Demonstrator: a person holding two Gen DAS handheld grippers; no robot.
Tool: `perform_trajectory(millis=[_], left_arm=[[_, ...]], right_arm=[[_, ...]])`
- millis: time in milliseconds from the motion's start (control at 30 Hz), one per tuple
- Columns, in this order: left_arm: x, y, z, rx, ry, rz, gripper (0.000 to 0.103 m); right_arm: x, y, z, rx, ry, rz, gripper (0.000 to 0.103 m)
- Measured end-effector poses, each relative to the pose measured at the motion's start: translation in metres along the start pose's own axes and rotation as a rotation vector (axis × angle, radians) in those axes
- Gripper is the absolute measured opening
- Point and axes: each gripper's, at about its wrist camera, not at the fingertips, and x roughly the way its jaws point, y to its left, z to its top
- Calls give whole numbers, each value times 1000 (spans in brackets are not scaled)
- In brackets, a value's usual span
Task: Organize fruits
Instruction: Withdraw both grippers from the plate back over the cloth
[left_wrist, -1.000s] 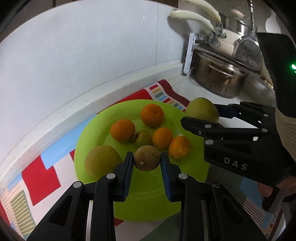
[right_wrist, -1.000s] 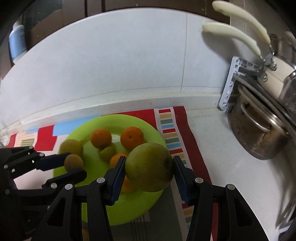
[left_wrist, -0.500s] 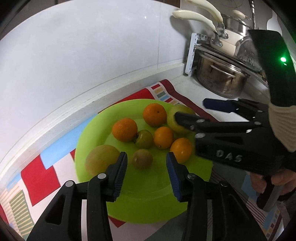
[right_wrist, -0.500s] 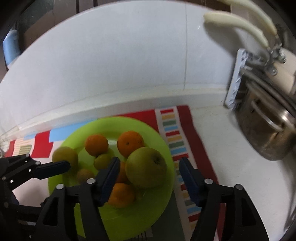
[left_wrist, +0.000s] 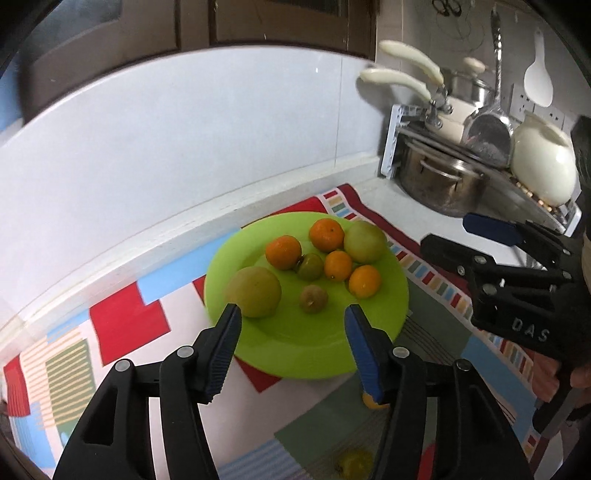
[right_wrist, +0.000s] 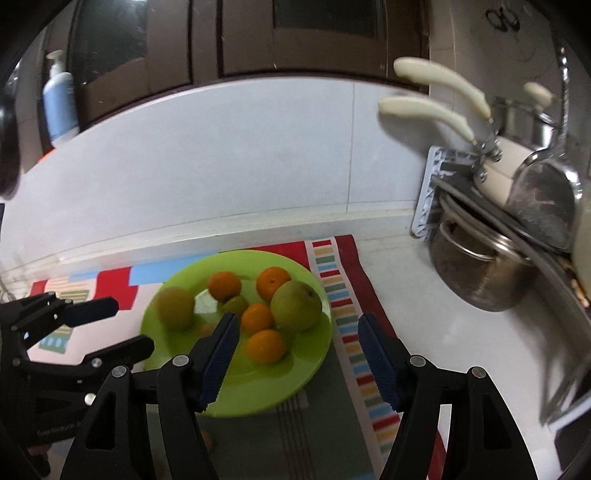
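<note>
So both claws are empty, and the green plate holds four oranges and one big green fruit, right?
Not quite: the green plate holds two big green fruits, one at its left edge and one at the far right, as the left wrist view shows. The four oranges are right, and both claws are empty.

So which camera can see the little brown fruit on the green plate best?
The left wrist view. There the little brown fruit sits in plain sight on the green plate, between the fingers of the opening left gripper. In the right wrist view it is a blur, half hidden behind the right gripper.
</note>
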Motion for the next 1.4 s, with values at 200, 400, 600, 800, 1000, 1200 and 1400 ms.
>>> perform_trajectory(millis=[200,400,600,800,1000,1200,1400], left_arm=[[-40,-4,-12,-18,-45,19,64],[-73,-11,-27,-17,-80,42,69],[-92,-17,-48,-1,-96,48,69],[-95,-24,-70,12,-76,42,69],[-91,-28,-89,6,-49,53,69],[-79,-32,-105,-6,-3,47,69],[-60,-39,-116,18,31,48,69]], right_arm=[[-42,11,-10,-20,-50,-14,67],[-77,22,-21,-38,-84,-5,67],[-100,33,-35,-69,-104,18,67],[-108,41,-47,-113,-104,48,67],[-104,46,-61,-158,-68,73,67],[-93,49,-76,-189,-20,102,67],[-72,52,-86,-226,46,133,67]])
